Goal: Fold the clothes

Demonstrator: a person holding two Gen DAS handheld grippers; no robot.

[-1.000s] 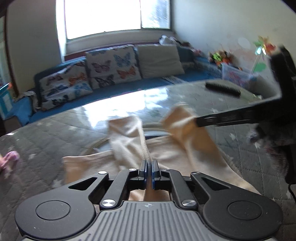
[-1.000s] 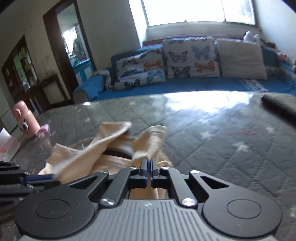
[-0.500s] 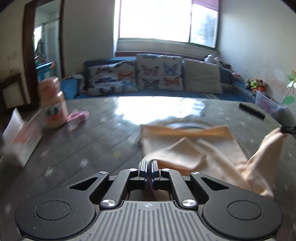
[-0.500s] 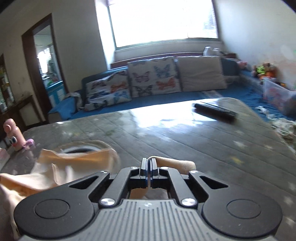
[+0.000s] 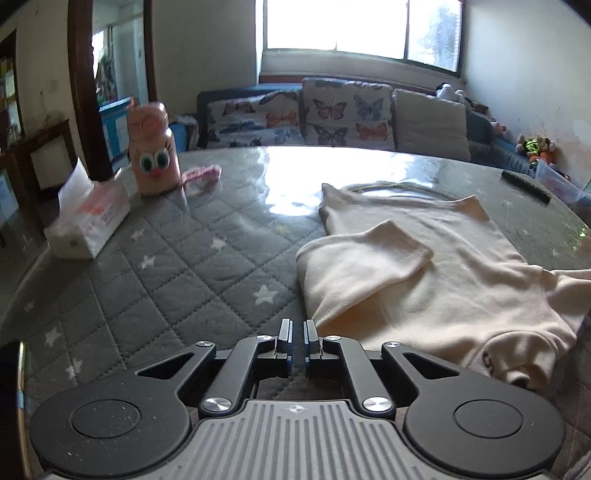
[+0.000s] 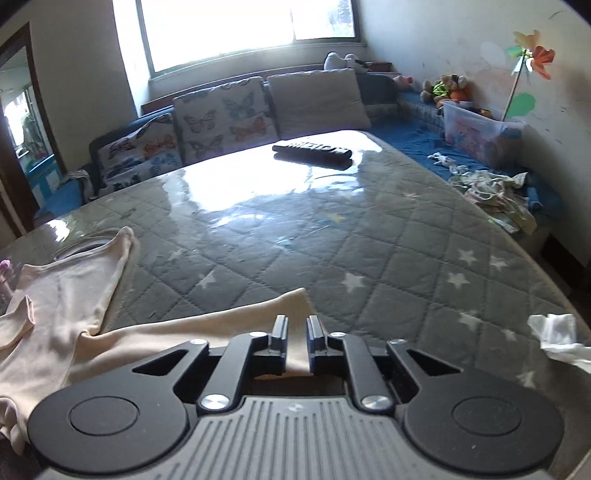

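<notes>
Grey quilted table (image 5: 192, 258) below the window (image 5: 362, 27), cream shirt (image 5: 424, 280) on it, sofa (image 6: 229, 118) behind, left gripper (image 5: 297, 341) slightly parted and empty, right gripper (image 6: 296, 341) open over the shirt's sleeve (image 6: 207, 325)

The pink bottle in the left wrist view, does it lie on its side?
No, the pink bottle stands upright on the quilted table, beside the tissue pack.

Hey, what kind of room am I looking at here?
Most likely a family living room at home: a blue sofa with butterfly cushions under a window, stuffed toys in the corner, and a cream shirt spread on a quilted table.
</notes>
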